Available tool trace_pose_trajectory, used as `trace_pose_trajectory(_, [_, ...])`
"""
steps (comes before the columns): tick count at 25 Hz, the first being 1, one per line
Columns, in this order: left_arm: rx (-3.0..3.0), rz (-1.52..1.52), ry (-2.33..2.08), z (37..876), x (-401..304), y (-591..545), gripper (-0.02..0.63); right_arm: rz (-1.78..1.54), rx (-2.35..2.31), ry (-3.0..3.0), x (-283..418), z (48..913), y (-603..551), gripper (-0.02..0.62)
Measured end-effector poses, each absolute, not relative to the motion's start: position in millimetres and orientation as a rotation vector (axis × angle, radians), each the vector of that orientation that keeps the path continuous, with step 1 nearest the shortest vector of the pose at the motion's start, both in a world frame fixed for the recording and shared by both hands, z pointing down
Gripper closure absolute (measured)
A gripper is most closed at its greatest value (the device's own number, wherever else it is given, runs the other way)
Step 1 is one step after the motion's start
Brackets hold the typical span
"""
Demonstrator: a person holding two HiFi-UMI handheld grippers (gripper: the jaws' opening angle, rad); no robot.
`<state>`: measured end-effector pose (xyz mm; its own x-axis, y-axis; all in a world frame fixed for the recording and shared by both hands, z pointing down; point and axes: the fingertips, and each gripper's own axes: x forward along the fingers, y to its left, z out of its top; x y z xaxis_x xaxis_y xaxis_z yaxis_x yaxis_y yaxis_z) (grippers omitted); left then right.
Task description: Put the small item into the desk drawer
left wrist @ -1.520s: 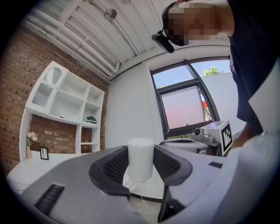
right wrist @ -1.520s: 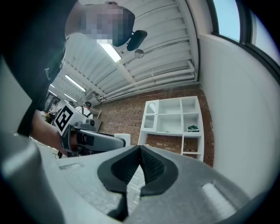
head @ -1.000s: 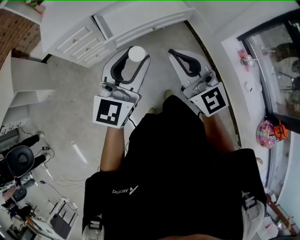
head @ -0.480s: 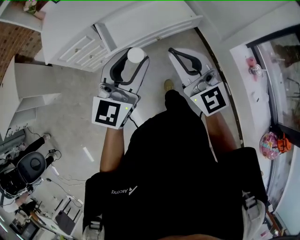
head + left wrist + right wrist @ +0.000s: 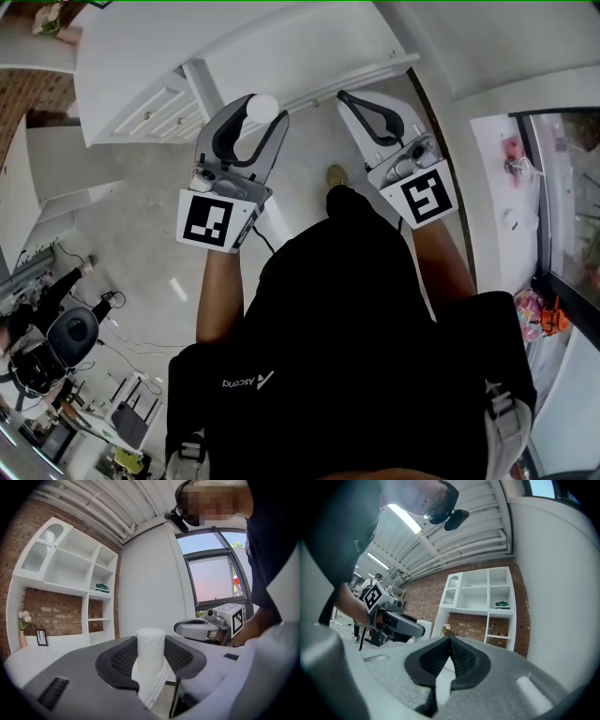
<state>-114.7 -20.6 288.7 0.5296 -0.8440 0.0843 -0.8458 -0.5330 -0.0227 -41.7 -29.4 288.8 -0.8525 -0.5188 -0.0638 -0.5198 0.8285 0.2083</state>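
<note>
The small item (image 5: 262, 106) is a white, round-topped cylinder, and my left gripper (image 5: 259, 116) is shut on it, holding it upright. In the left gripper view the small item (image 5: 150, 651) stands between the black pads (image 5: 180, 656). My right gripper (image 5: 345, 98) is beside the left one, shut and holding nothing; in the right gripper view its pads (image 5: 461, 660) meet at a point. Both grippers point level at the white desk (image 5: 187, 42), just short of its long drawer front (image 5: 309, 67). Smaller drawer fronts (image 5: 150, 101) are to the left.
A white shelf unit (image 5: 70, 573) stands against a brick wall behind the desk. A window (image 5: 567, 187) runs along the right. An office chair (image 5: 66, 333) and cables lie on the floor at lower left. The person's foot (image 5: 335, 174) shows between the grippers.
Both grippers have moved forward toward the desk, the left one still holding the item. The desk and its drawer fronts now sit nearer and larger in the head view.
</note>
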Motion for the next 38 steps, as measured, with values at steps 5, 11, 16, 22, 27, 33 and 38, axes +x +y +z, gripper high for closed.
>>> trace_pose_trajectory(5, [2.663, 0.221, -1.497, 312.4, -112.1, -73.9, 0.433, 0.305, -0.828, 3.010, -32.5, 305.5, -84.1, 0.595])
trace_pose_trajectory(11, [2.583, 0.316, -1.472, 343.8, -112.2, -124.7, 0.433, 0.252, -0.787, 3.048, -26.3, 323.6, -134.8, 0.595])
trace_pose_trajectory(16, [2.512, 0.440, -1.395, 375.3, -107.0, -151.3, 0.433, 0.225, -0.781, 3.071, -24.3, 338.3, -157.9, 0.595])
trace_pose_trajectory(22, [2.379, 0.560, -1.258, 415.4, -102.5, -174.9, 0.433, 0.190, -0.808, 3.092, -20.7, 345.3, -173.8, 0.595])
trace_pose_trajectory(27, [2.256, 0.634, -1.141, 457.4, -103.7, -188.3, 0.433, 0.191, -0.824, 3.103, -24.1, 352.1, -186.3, 0.595])
trace_pose_trajectory(33, [2.165, 0.720, -1.049, 493.1, -102.2, -197.7, 0.433, 0.182, -0.840, 3.111, -24.7, 358.9, -200.2, 0.595])
trace_pose_trajectory(38, [2.087, 0.788, -0.953, 526.6, -101.8, -203.2, 0.433, 0.168, -0.850, 3.134, -30.1, 369.8, -209.4, 0.595])
